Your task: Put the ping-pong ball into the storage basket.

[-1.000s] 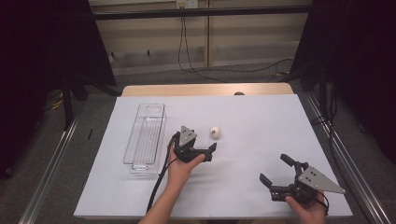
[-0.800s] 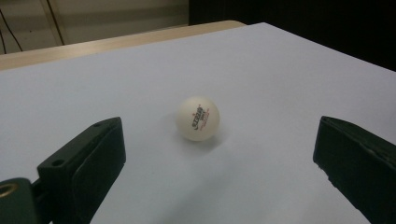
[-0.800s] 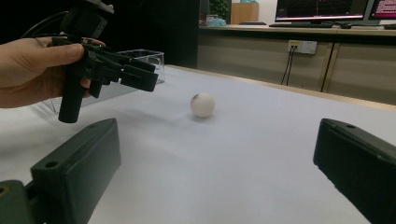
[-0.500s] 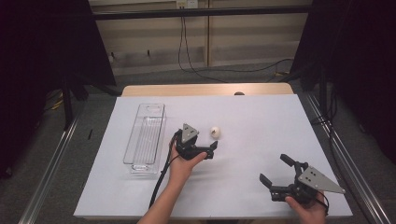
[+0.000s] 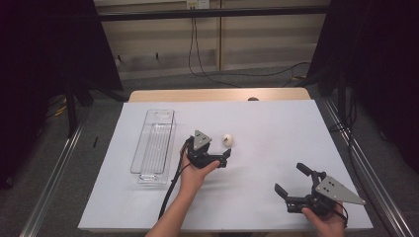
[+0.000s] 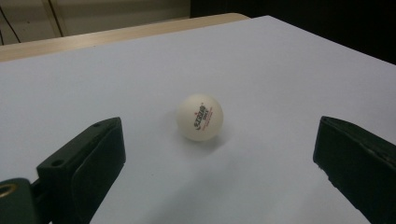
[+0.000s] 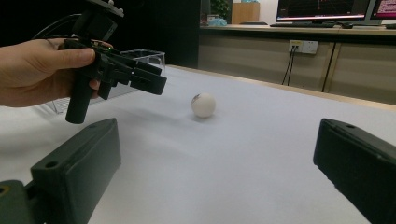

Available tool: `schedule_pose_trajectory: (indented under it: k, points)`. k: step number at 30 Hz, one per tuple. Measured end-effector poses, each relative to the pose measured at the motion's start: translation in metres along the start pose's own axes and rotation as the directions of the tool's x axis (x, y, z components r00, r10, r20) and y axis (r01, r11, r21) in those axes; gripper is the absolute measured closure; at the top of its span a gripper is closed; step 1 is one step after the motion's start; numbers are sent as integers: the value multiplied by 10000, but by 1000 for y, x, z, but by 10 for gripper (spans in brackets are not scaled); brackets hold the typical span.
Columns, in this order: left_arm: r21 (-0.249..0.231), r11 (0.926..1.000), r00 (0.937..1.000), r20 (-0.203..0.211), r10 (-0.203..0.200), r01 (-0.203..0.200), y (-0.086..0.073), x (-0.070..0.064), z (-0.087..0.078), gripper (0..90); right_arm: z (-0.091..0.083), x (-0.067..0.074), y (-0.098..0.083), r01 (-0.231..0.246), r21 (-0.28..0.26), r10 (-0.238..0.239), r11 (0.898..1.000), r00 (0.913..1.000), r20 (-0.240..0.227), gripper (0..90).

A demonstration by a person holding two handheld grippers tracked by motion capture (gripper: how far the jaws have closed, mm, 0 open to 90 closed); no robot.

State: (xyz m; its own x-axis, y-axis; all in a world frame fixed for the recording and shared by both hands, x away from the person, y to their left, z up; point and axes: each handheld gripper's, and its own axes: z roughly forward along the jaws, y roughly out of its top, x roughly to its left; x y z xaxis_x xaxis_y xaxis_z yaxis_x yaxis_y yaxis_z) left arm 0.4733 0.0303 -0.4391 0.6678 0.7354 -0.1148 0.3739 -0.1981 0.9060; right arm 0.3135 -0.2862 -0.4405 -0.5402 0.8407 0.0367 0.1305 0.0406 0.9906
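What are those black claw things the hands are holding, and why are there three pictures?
They are pinching tools, one per hand. One camera looks down from above; the other two ride on the tools and look along their black jaws. The left gripper is open and points at a white ping-pong ball on the white table, without touching it. The right gripper is open too and holds nothing. A clear plastic tray lies to the left.

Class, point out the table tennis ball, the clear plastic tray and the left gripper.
table tennis ball (image 6: 200,117): left gripper view, its printed front.
clear plastic tray (image 5: 153,142): high view, its ribbed floor.
left gripper (image 5: 227,158): high view, midway between its open jaws.
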Motion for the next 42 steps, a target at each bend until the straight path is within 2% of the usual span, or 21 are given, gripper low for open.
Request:
schedule_pose_trajectory:
  k: [4, 8, 11, 13, 21, 23, 26, 28, 29, 32, 35, 36, 38, 42]
  points:
    - [121, 9999, 10000, -55, 49, -49, 0, 2, 0, 24, 0, 0, 0, 54, 23, -54, 10000, 10000, -63, 4]
    - [79, 9999, 9999, -101, -105, 106, 0, 2, 2, 25, 0, 0, 0, 48, 16, -48, 10000, 10000, -42, 4]
    - [181, 9998, 9999, -138, 22, -20, 0, 5, 1, 25, 0, 0, 0, 34, 17, -34, 10000, 10000, -37, 4]
    - [68, 9998, 9998, -133, -174, 175, -1, 4, 3, 25, 0, 0, 0, 71, 18, -71, 10000, 9999, -71, 4]
    - [213, 9997, 9997, -241, -89, 94, -1, 6, 4, 26, 0, 0, 0, 13, 8, -13, 10000, 10000, -38, 5]
    - [137, 9998, 9997, -180, -172, 174, -1, 6, 4, 26, 0, 0, 0, 10, -2, -10, 10000, 10000, -86, 4]
    - [254, 9996, 9997, -231, -102, 108, 0, 8, 4, 26, 0, 0, 0, -17, -42, 17, 10000, 10000, -50, 4]
    - [353, 9991, 9995, -234, -205, 213, 1, 7, 5, 27, 0, 0, 0, 24, -8, -24, 10000, 10000, -72, 5]
    - [428, 9990, 9995, -305, -70, 83, 2, 7, 6, 26, 0, 0, 0, 0, 12, 0, 10000, 10000, -62, 4]
    - [387, 9992, 9999, -148, -33, 39, 6, 7, 6, 25, 0, 0, 0, 65, 21, -65, 10000, 9999, -82, 4]
    - [468, 9989, 9998, -219, -44, 54, 8, 8, 9, 26, 0, 0, 0, 78, 10, -78, 10000, 9999, -104, 4]
    - [411, 9990, 9995, -261, -189, 199, 8, 7, 10, 26, -1, 0, 0, 54, 18, -54, 10000, 9999, -91, 4]
    - [486, 9988, 9997, -241, -81, 92, 8, 7, 10, 26, 0, 0, 0, 36, 5, -36, 10000, 10000, -66, 4]
    - [446, 9988, 9995, -248, -210, 221, 8, 8, 11, 26, 0, 0, 0, 40, -16, -40, 10000, 10000, -71, 4]
